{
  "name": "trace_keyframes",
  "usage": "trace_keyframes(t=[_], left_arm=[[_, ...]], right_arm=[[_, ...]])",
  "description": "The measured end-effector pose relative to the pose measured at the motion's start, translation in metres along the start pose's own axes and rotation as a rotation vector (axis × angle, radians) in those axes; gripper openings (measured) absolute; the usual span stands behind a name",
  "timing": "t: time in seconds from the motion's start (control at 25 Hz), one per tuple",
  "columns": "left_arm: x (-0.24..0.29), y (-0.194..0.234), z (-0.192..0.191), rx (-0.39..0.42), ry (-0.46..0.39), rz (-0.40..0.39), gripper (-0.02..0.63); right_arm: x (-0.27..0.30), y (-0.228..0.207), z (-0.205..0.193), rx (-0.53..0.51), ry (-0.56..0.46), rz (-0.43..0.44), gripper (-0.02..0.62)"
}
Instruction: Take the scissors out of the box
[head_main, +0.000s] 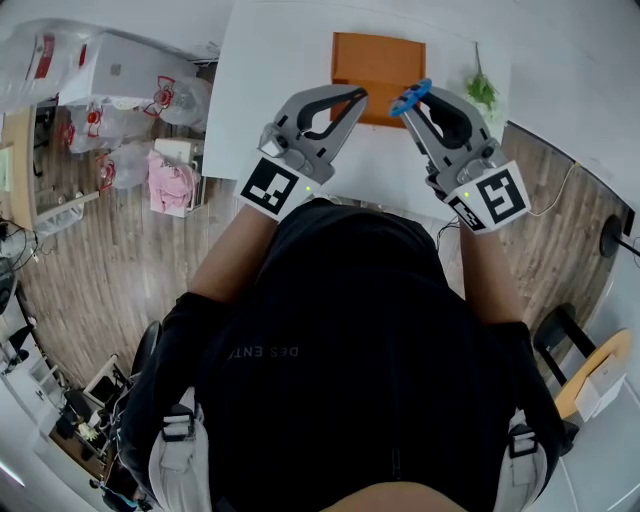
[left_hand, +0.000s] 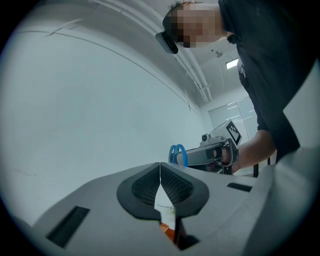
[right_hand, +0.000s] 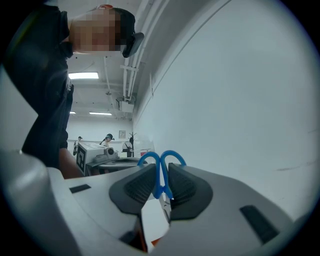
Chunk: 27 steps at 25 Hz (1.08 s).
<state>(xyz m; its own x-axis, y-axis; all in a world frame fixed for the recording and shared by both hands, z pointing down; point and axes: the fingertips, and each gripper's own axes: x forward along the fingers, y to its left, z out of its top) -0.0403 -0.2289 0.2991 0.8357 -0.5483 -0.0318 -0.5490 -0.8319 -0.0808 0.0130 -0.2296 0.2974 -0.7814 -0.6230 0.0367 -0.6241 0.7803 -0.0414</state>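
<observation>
- Desk (head_main: 262, 90): white, bare for most of its top, and set against a plain white wall that fills much of both gripper views.
- Box (head_main: 377, 58): orange and flat, lying on the desk's far middle; whether it is open I cannot tell.
- Plant (head_main: 482, 91): small and green, on the desk to the right of the box.
- Right tongs (right_hand: 160, 186): closed on the scissors (right_hand: 161, 164), with the pads pressing the blue handles just below the two loops. The loops stick out past the tips and the blades hang down between the jaws.
- Scissors' place: out of the box, held in the air over the desk near the box's front right corner.
- Left tongs (left_hand: 160, 186): pads together at the tips, nothing gripped, level beside the right tongs near the box's front left corner.
- Floor (head_main: 120, 265): wood planks on both sides of the desk.
- Bags (head_main: 135, 95): clear plastic with red print and a pink bundle, heaped on the floor to the left.
- Chair (head_main: 585, 365): a wooden seat on a dark frame, at the lower right.
- Ceiling: strip lights and pipes show in the right gripper view, with other people far back.
</observation>
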Motion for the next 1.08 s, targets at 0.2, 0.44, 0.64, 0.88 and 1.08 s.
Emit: trace_keyframes(t=[0.2, 0.44, 0.64, 0.88, 1.08], left_arm=[[0.0007, -0.0025, 0.0006, 0.007, 0.001, -0.003, 0.020], [0.0007, -0.0016, 0.0006, 0.010, 0.003, -0.005, 0.020], [0.0031, -0.0015, -0.0008, 0.011, 0.008, -0.004, 0.020], [0.0058, -0.0014, -0.0017, 0.017, 0.009, -0.006, 0.020], [0.0057, -0.0002, -0.0041, 0.015, 0.015, -0.006, 0.020]], right_arm=[[-0.0017, -0.0006, -0.0016, -0.003, 0.000, -0.006, 0.089], [-0.0001, -0.0012, -0.0021, -0.001, 0.001, -0.005, 0.089], [-0.0001, -0.0028, -0.0029, 0.003, -0.001, -0.002, 0.089], [0.0016, -0.0041, -0.0027, 0.007, -0.006, 0.000, 0.089], [0.0034, -0.0043, -0.0033, 0.007, -0.006, 0.002, 0.089]])
